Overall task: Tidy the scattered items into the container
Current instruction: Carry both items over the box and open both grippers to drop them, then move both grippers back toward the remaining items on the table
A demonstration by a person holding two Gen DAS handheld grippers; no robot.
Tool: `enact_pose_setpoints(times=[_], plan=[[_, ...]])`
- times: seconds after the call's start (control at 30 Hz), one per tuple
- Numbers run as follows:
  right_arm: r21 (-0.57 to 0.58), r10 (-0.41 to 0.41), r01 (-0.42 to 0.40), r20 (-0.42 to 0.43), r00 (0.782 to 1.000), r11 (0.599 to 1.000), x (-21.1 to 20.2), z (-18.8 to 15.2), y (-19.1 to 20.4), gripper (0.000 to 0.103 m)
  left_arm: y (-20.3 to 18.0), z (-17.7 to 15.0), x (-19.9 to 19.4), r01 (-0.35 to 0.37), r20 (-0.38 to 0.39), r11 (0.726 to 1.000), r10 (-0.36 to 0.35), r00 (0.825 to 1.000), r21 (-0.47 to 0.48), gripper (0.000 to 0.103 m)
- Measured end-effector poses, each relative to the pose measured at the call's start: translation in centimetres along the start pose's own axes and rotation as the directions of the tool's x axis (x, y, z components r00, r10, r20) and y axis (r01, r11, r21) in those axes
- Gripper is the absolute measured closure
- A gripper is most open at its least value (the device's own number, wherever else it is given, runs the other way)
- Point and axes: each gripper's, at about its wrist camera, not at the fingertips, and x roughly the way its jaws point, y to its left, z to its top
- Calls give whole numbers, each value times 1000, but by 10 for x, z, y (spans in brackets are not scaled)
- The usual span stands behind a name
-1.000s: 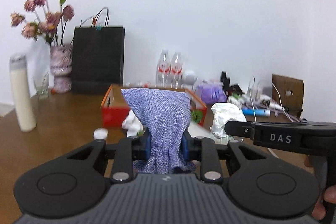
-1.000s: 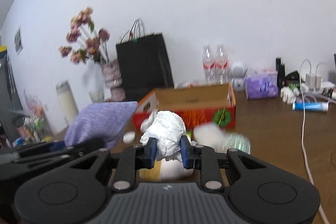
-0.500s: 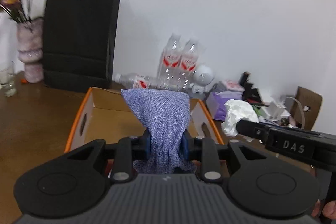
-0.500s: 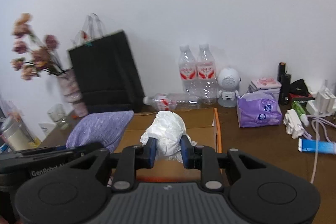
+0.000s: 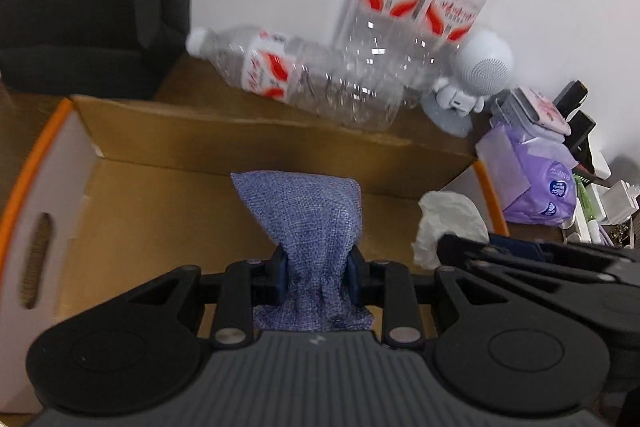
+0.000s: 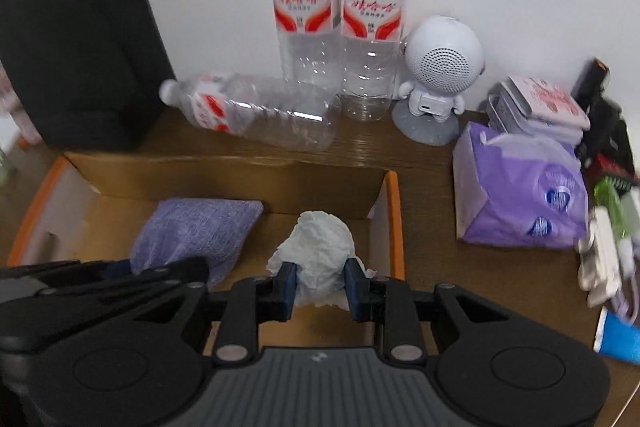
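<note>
Both grippers are over the cardboard box (image 6: 224, 175), the one with orange-edged side walls and a hand slot in its left end. The left gripper (image 5: 316, 277) is clamped on a blue woven pouch (image 5: 308, 215), pinching it at the gathered neck so the coarse fabric fans out into a plump, squared top above the fingers, with a frill of cloth spilling below them. From the right wrist view that pouch reads more lavender, and it hangs inside the box opening, left of centre. The right gripper (image 6: 320, 285) is clenched on a crumpled white paper wad (image 6: 320, 247), wrinkled and lumpy, bulging above the blue pads (image 6: 286, 285), close by the box's right orange wall. Whether either item touches the box floor, I cannot tell. Behind the box, one clear water bottle (image 6: 256, 111) lies on its side, two more bottles (image 6: 340, 19) stand upright against the wall, beside a small white robot-shaped speaker (image 6: 438, 67). A purple tissue pack (image 6: 520, 195) sits on the wooden table to the right of the box.
</note>
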Motion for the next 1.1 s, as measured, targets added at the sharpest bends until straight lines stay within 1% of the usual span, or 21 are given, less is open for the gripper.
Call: enact_pose_setpoints(times=[0.03,0.07,0.1,0.13,0.2,0.23,0.27,0.3,0.33,0.37,0.4,0.43,0.47,0.53,0.6,0.63,0.67,0.73,0.9,1.03,1.1], plan=[[-6,-9,9,-2,1000,1000,6,3,0,75,1,1,4,6,-7,1000,-6,1000,-8,71],[-1,-16,16,-2,1000,1000,11,5,-1,75,3,2,7,7,-10,1000,-7,1000,-20,67],[7,-21,22,-4,1000,1000,15,6,-2,75,5,4,9,4,-11,1000,-4,1000,-31,60],[20,-21,21,-8,1000,1000,17,7,-4,75,6,6,9,-3,-13,999,3,1000,-32,57],[47,3,-2,-22,1000,999,18,7,-9,70,9,10,5,-11,-14,1000,10,1000,-13,48],[59,19,-18,-19,1000,998,16,6,-10,64,11,11,-2,-10,-2,1000,10,1000,-6,45],[67,29,-28,-14,999,997,14,5,-12,56,13,13,-9,-10,15,1000,10,1000,0,36],[72,31,-30,-10,999,997,10,5,-12,51,15,15,-17,-9,33,1000,8,999,5,24],[75,35,-35,-8,999,997,7,5,-12,46,16,16,-26,-1,50,1000,1,999,11,19],[79,43,-42,-8,999,996,3,5,-12,43,18,18,-36,4,66,1000,-5,998,18,13],[84,44,-43,-3,999,996,-3,4,-11,43,18,19,-47,2,79,1000,-4,997,28,10],[83,39,-39,4,999,996,-10,3,-10,42,18,19,-57,-9,89,999,5,996,40,7],[76,33,-34,8,999,997,-17,2,-8,41,17,19,-67,-27,95,998,22,995,54,2],[64,34,-34,9,999,997,-34,0,-3,39,16,19,-81,-76,82,994,70,994,72,1],[70,56,-56,3,998,996,-53,-3,0,33,15,15,-95,-118,43,988,114,993,97,0],[73,66,-66,-5,998,995,-61,-6,1,26,14,11,-101,-134,20,984,133,991,118,0],[72,73,-71,-20,997,995,-69,-9,3,24,14,6,-108,-145,5,980,146,989,138,0],[67,74,-70,-46,996,995,-85,-17,7,24,14,-4,-122,-161,5,974,162,987,161,0],[64,78,-77,-27,997,995,-129,-43,15,24,10,-32,-168,-165,49,972,159,986,168,0],[53,79,-80,34,996,995,-165,-65,19,23,6,-52,-201,-169,117,972,151,982,163,0],[52,75,-78,64,995,996,-181,-75,20,20,6,-64,-213,-166,148,973,143,979,161,0]])
